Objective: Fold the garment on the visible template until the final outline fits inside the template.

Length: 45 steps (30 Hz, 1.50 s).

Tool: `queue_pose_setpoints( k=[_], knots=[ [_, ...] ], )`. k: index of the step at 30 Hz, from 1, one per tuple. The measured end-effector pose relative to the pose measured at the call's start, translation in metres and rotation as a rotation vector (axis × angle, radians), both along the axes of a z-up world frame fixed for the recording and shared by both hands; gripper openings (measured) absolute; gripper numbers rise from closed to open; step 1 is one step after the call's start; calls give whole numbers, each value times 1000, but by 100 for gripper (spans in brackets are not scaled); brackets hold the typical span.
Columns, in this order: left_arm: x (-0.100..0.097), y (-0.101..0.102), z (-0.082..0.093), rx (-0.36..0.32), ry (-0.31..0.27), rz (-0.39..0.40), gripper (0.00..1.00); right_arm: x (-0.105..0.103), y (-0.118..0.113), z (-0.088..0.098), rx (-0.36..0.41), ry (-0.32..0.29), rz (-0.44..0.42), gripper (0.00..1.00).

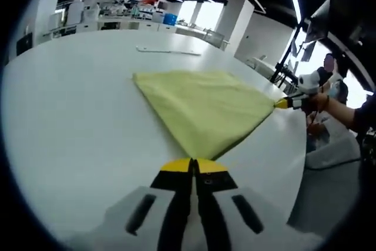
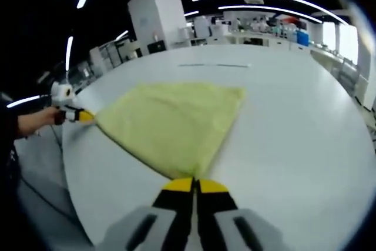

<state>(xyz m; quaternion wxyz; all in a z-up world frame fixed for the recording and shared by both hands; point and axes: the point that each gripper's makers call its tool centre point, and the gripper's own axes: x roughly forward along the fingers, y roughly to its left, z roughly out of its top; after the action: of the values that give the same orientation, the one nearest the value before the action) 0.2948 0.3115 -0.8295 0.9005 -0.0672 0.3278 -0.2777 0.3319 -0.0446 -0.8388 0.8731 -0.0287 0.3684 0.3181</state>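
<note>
A pale yellow garment (image 1: 202,107) lies spread on the white table (image 1: 76,121), pulled taut between two corners. My left gripper (image 1: 192,166) is shut on its near corner in the left gripper view, yellow tips pressed together on the cloth. The right gripper (image 1: 283,103) shows at the right of that view, shut on the opposite corner. In the right gripper view the same garment (image 2: 170,124) stretches from my right gripper (image 2: 194,185), shut on its corner, to the left gripper (image 2: 84,116) at the far left, held by a hand. I cannot make out a template outline.
A thin white strip (image 1: 167,50) lies on the table beyond the garment. The table edge (image 1: 294,163) runs close by on the right in the left gripper view. Benches and shelves with lab equipment (image 2: 258,27) stand at the back.
</note>
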Motion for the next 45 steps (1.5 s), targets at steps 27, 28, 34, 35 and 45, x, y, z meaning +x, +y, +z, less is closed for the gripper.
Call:
queue_pose_setpoints(
  k=[27,28,34,35,45],
  knots=[
    [-24,-6,-5,53,64,-29,0,-28,-1,-3,-29,-1,58,0],
    [-24,-7,-5,52,63,-30,0,-27,-2,-4,-38,-4,61,0],
    [-24,-7,-5,16,68,0,0,-28,-1,-3,-57,-24,61,0],
    [-24,-5,-5,9,65,2,0,-28,-1,-3,-54,-24,55,0],
    [-24,0,3,-17,64,85,16,-26,7,6,-5,-35,-11,29]
  ],
)
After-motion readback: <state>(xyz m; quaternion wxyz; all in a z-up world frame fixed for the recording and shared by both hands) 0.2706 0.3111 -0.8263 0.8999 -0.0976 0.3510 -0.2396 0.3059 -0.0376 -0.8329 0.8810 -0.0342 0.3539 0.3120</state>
